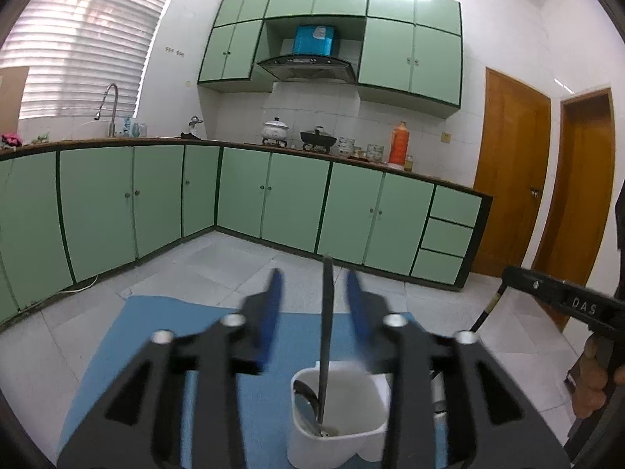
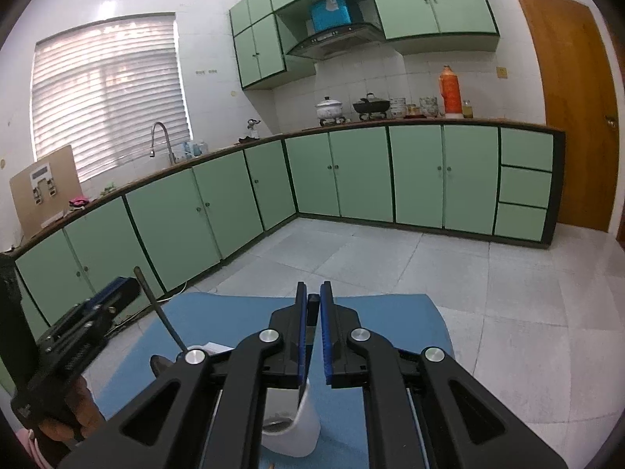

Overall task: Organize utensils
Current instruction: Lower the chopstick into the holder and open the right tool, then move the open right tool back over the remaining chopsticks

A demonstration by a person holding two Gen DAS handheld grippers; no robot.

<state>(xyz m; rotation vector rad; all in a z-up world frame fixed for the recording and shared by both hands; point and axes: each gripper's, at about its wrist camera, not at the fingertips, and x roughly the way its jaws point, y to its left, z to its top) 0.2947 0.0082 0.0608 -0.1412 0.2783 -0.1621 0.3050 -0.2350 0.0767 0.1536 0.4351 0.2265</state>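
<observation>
My left gripper (image 1: pixel 314 279) stands open over a white cup (image 1: pixel 343 414) on a blue mat (image 1: pixel 156 332). A dark utensil handle (image 1: pixel 326 312) rises from the cup between the blue pads, with a gap on each side. A spoon bowl (image 1: pixel 305 395) leans inside the cup. My right gripper (image 2: pixel 313 290) is shut on a black utensil handle (image 2: pixel 312 306) above a second white cup (image 2: pixel 297 426). In the left wrist view the right gripper (image 1: pixel 511 275) enters from the right with its thin handle (image 1: pixel 488 308) hanging below. The left gripper (image 2: pixel 117 293) and its upright handle (image 2: pixel 156 308) show at the right wrist view's left.
The blue mat (image 2: pixel 390 320) covers the work surface in front of me. Beyond it lie a tiled floor (image 2: pixel 429 265), green cabinets (image 1: pixel 293 211) and wooden doors (image 1: pixel 508 179). A person's hand (image 1: pixel 593 383) grips the right tool's handle; another hand (image 2: pixel 82 410) grips the left one.
</observation>
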